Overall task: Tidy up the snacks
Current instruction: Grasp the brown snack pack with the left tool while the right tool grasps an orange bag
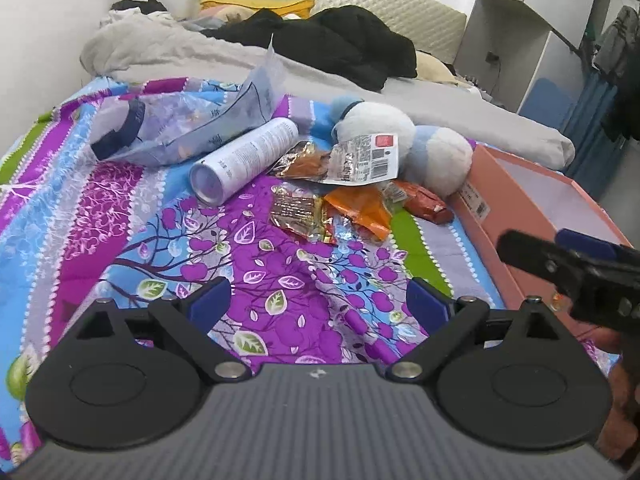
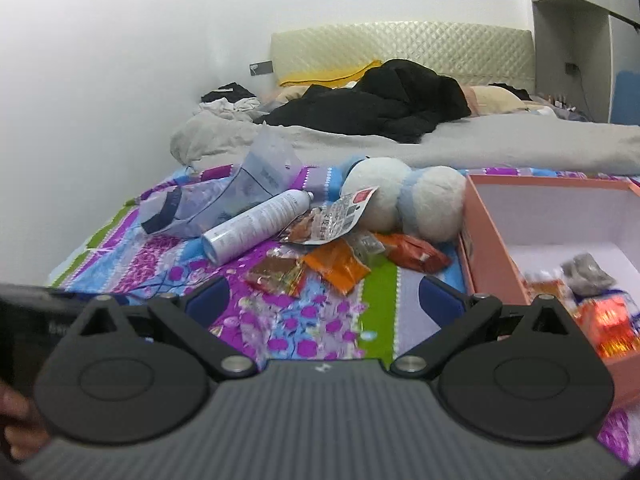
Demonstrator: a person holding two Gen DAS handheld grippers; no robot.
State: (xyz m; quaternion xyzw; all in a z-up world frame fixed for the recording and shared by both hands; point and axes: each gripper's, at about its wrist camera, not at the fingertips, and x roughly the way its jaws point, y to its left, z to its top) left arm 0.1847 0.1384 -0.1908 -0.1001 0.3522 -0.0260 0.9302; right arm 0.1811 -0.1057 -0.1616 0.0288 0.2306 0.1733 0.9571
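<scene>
Snacks (image 1: 352,204): about five loose packets lie mid-frame on the bed (image 1: 120,208), beside one white can (image 1: 244,160). One pink box (image 2: 496,248) at right holds roughly three packets. Left claw (image 1: 320,300) and right claw (image 2: 324,300) both gape wide, empty.

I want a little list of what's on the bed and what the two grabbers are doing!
place: bed with patterned sheet
box: pink box, some snacks inside
loose snacks: orange packet, red packet, gold packet
other things: white spray can, plush toy
left gripper: open, empty
right gripper: open, empty
</scene>
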